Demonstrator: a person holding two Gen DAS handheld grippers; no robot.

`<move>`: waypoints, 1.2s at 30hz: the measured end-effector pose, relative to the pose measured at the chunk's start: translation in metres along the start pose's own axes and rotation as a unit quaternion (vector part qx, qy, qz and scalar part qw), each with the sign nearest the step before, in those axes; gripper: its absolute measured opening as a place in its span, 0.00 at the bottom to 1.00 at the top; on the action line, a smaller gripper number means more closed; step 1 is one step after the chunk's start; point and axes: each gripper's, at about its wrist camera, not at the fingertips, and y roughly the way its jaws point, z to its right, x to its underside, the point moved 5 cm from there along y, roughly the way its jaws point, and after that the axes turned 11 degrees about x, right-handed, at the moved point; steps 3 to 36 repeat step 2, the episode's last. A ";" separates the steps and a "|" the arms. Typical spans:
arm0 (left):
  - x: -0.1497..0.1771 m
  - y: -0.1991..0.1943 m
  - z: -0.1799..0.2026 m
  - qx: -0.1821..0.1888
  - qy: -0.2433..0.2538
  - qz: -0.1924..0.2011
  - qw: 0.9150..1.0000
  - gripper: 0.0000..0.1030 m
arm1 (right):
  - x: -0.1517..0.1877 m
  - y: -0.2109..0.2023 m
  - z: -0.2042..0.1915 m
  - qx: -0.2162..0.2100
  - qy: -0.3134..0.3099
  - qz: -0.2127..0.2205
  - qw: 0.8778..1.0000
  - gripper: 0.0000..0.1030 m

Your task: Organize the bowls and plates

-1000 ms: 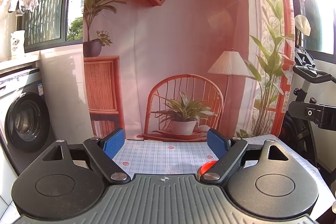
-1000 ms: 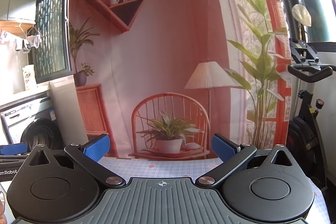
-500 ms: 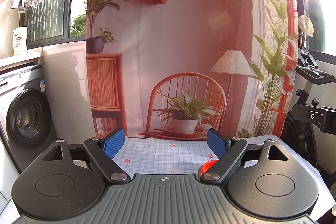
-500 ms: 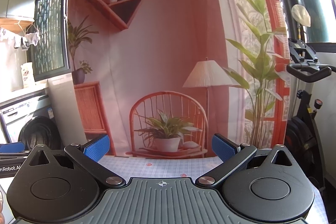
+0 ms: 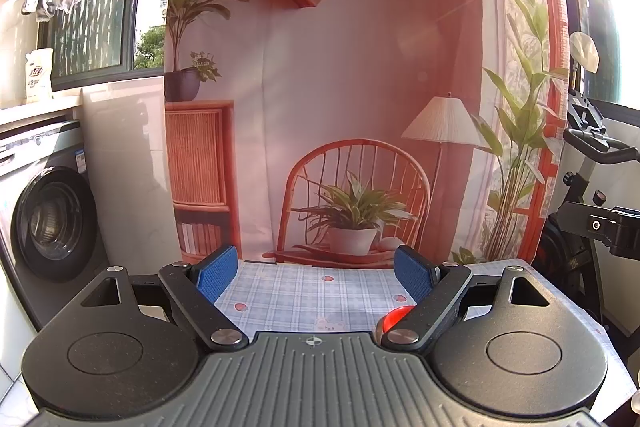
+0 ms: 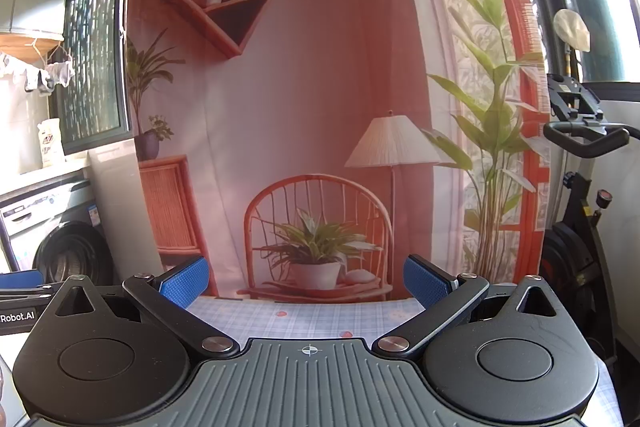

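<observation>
Left gripper (image 5: pixel 316 273): jaws spread wide, holding nothing. Right gripper (image 6: pixel 306 281): same, splayed, empty. Both held level above checked tablecloth (image 5: pixel 304 291).

Red object (image 5: pixel 394 317) peeks beside your left gripper's right finger; cannot tell what it is.

No plates or bowls in view. Judgement: tilt both wrists down first, find crockery before reaching.

Beyond: printed backdrop (image 6: pixel 320 107), washing machine (image 5: pixel 52 223).

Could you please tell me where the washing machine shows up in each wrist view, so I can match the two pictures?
Left wrist: washing machine at the left edge, mid-height.
Right wrist: washing machine lower left, smaller, above the gripper body.
Shared landmark: the printed lamp on the backdrop.
</observation>
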 end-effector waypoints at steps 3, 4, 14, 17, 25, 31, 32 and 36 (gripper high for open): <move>0.000 0.001 -0.001 0.000 -0.001 -0.001 1.000 0.84 | 0.000 0.000 0.000 0.000 0.000 0.000 1.000 1.00; 0.000 0.001 -0.001 0.000 -0.001 -0.001 1.000 0.84 | 0.000 0.000 0.000 0.000 0.000 0.000 1.000 1.00; 0.000 0.001 -0.001 0.000 -0.001 -0.001 1.000 0.84 | 0.000 0.000 0.000 0.000 0.000 0.000 1.000 1.00; 0.000 0.001 -0.001 0.000 -0.001 -0.001 1.000 0.84 | 0.000 0.000 0.000 0.000 0.000 0.000 1.000 1.00; 0.000 0.001 -0.001 0.000 -0.001 -0.001 1.000 0.84 | 0.000 0.000 0.000 0.000 0.000 0.000 1.000 1.00; 0.000 0.001 -0.001 0.000 -0.001 -0.001 1.000 0.84 | 0.000 0.000 0.000 0.000 0.000 0.000 1.000 1.00; 0.000 0.001 -0.001 0.000 -0.001 -0.001 1.000 0.84 | 0.000 0.000 0.000 0.000 0.000 0.000 1.000 1.00; 0.000 0.001 -0.001 0.000 -0.001 -0.001 1.000 0.84 | 0.000 0.000 0.000 0.000 0.000 0.000 1.000 1.00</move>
